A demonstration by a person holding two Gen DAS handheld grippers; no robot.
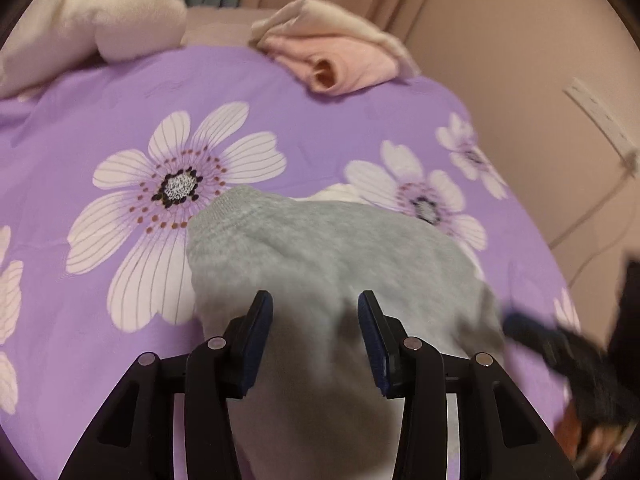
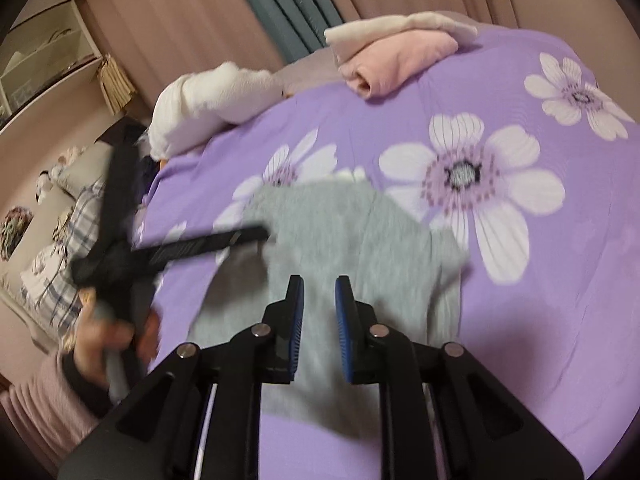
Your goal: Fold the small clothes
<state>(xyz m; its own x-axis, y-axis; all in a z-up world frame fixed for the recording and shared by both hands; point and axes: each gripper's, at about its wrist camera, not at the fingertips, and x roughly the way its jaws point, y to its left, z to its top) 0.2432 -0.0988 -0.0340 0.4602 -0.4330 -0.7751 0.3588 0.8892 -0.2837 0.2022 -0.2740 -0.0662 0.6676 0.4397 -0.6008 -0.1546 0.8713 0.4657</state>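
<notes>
- Grey knit garment [image 1: 320,264] lay spread on the purple flowered bedspread [image 1: 80,128], near the middle of the bed, with a ribbed edge turned toward the big white flower; a sliver of something white peeked out from behind its far edge.
- Left gripper [image 1: 316,340] hung over the near part of that garment, jaws apart with grey cloth showing between them; the pads did not seem to press on the fabric, so I judge it to have held nothing.
- Right gripper [image 2: 319,328] hovered over the same garment from the other side, jaws a narrow gap apart and nothing pinched between the blue pads.
- From the right wrist view the left tool appeared blurred at the garment's left edge, with the person's hand [image 2: 108,344] and a pink sleeve behind it.
- Folded pink and cream clothes [image 1: 340,52] sat at the far edge of the bed, well apart from the grey piece, and a white fluffy item [image 1: 100,16] lay off to one side.
- Judging by this, one fold looked set down and both tools free, so the step in hand was between folds.
- Next move likely called for each tool to pinch an edge or corner of the grey piece and carry it across evenly, keeping the layers from bunching.
</notes>
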